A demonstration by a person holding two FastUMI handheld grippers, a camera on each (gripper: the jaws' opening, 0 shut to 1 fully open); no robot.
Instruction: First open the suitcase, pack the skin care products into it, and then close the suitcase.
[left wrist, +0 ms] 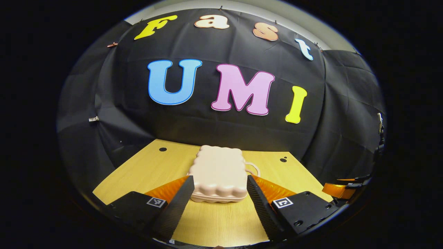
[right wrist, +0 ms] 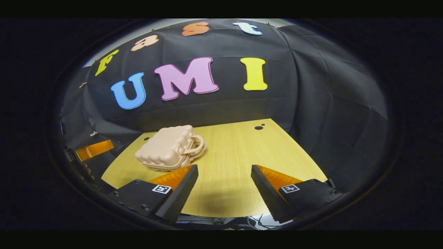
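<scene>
Wooden table (right wrist: 235, 155): pink suitcase (left wrist: 218, 174) lies closed. Left gripper (left wrist: 218, 188) and right gripper (right wrist: 224, 180) both gape wide, holding nothing.

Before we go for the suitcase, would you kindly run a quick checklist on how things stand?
1. Suitcase closed, flat on the table: ok.
2. Left gripper open, suitcase centred ahead between its fingers: ok.
3. Right gripper open, holding nothing: ok.
4. Handle free to reach, on the suitcase's right side: ok.
5. Skin care products located: cannot tell.
6. Latch state: cannot tell.
</scene>
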